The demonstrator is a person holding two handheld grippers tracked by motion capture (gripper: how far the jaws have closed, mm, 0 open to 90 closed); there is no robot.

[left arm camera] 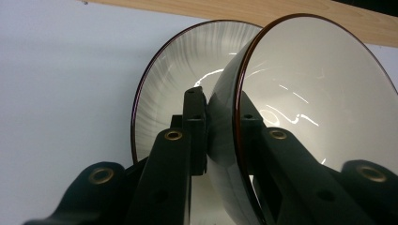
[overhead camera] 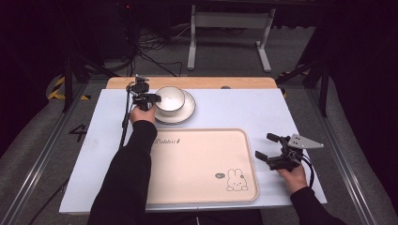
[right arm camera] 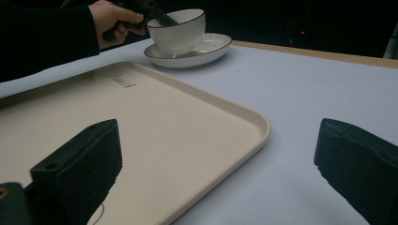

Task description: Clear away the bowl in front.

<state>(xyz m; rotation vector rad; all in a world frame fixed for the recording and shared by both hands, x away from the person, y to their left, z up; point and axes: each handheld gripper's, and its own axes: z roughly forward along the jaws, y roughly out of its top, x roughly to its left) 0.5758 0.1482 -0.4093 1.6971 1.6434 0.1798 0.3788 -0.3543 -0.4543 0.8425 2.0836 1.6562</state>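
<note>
My left tongs grip the bowl rim

On the left, my left tongs [overhead camera: 151, 99] are clenched on the near-left rim of the one bowl [overhead camera: 170, 100], which sits on one plate [overhead camera: 187, 112] at the far side of the table [overhead camera: 263, 112]. The one tray [overhead camera: 202, 164] lies toward me from it; my right tongs [overhead camera: 268, 146] rest released, farther away.

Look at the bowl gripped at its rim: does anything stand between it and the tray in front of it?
Nothing visible does. The left tongs are shut on the rim of the bowl, which sits on the plate. The tray lies just beyond the plate's near edge, its surface bare apart from printed marks.
</note>
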